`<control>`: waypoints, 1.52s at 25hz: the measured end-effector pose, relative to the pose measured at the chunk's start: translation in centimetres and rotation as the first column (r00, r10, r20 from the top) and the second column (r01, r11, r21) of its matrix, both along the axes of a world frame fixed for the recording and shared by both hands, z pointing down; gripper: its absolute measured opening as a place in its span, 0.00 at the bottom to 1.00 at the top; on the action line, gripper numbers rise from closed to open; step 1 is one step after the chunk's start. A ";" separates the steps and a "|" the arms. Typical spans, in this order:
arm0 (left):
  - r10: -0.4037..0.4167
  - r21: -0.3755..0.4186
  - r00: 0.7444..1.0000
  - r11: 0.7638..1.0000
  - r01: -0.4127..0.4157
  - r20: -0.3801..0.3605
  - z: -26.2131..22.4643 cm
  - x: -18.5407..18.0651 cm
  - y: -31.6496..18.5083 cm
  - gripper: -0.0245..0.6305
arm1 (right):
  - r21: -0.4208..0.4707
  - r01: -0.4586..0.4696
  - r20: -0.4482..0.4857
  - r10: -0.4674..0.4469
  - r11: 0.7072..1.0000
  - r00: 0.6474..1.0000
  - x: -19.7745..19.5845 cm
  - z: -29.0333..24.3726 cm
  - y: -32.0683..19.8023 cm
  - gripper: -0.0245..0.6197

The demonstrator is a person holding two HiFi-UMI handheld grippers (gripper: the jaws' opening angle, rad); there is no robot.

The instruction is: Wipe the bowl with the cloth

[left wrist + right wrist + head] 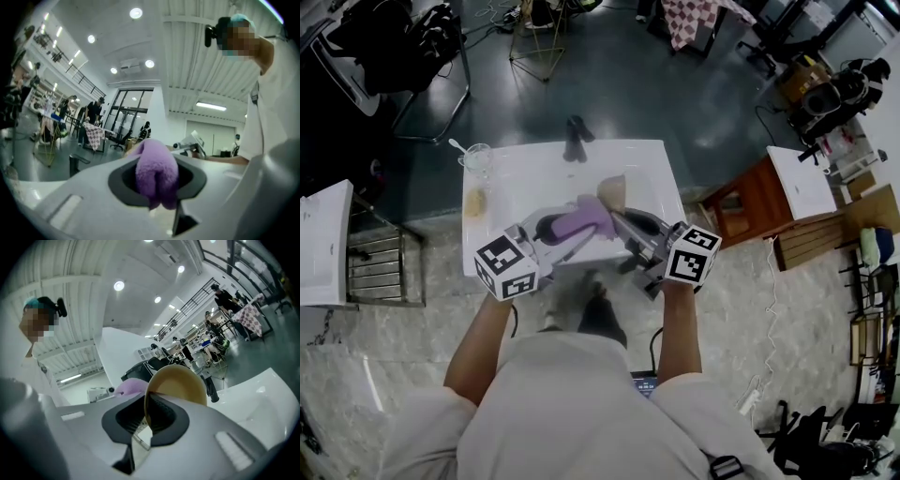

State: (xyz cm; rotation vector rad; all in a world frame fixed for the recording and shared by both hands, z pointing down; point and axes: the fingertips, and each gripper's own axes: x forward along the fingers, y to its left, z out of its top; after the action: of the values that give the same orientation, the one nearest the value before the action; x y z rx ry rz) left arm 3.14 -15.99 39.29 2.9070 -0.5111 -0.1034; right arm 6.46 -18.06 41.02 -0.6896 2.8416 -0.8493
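A purple cloth [581, 221] is pinched in my left gripper [572, 228], which is shut on it; in the left gripper view the cloth [156, 172] bulges up between the dark pads. My right gripper [619, 217] is shut on the rim of a tan bowl [613, 192], held tilted on edge above the white table [516, 178]. The right gripper view shows the bowl [177, 385] standing up from the jaws with the cloth [130, 387] just left of it. Cloth and bowl are close together, and whether they touch is hidden.
A clear glass with a spoon [475, 159] stands at the table's far left corner, a small yellowish thing [475, 202] lies near the left edge. A dark object [575, 139] sits at the far edge. Chairs, a wooden cabinet [750, 199] and a metal rack [384, 266] surround the table.
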 end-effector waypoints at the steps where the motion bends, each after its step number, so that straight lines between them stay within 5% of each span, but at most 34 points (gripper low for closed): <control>1: -0.015 0.033 1.000 0.999 0.014 0.013 -0.3 -0.2 -0.1 0.18 | 0.018 0.021 -0.036 -0.020 1.000 0.999 -0.3 0.2 0.4 0.06; 5: -0.031 0.124 0.998 0.992 0.024 0.059 -1.5 -0.2 -0.4 0.18 | 0.045 0.100 -0.100 -0.095 0.994 0.990 -0.9 0.6 2.1 0.06; 10: -0.058 0.146 0.997 0.988 0.051 0.043 -2.8 -0.6 -1.3 0.18 | 0.069 0.214 -0.132 -0.204 0.974 0.970 -2.0 0.3 4.4 0.06; 21: -0.092 0.024 0.995 0.996 0.091 0.024 -1.1 -1.0 -4.7 0.18 | 0.166 0.318 -0.125 -0.300 0.933 0.946 -1.7 -1.1 7.1 0.07; 31: -0.071 -0.120 0.997 0.990 0.072 0.008 3.4 -1.1 -4.9 0.18 | 0.287 0.216 0.092 -0.251 0.933 0.964 -0.5 -5.5 6.1 0.06; 38: 0.013 -0.153 1.000 0.988 -0.011 0.012 4.7 0.7 -1.7 0.18 | 0.275 0.117 0.110 -0.152 0.954 0.982 -0.4 -5.8 4.0 0.06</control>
State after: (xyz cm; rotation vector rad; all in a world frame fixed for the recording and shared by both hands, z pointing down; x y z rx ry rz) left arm 3.86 -17.73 44.03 2.7619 -0.4818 -0.0413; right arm 6.10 -14.10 35.20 -0.3948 2.8329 -0.4883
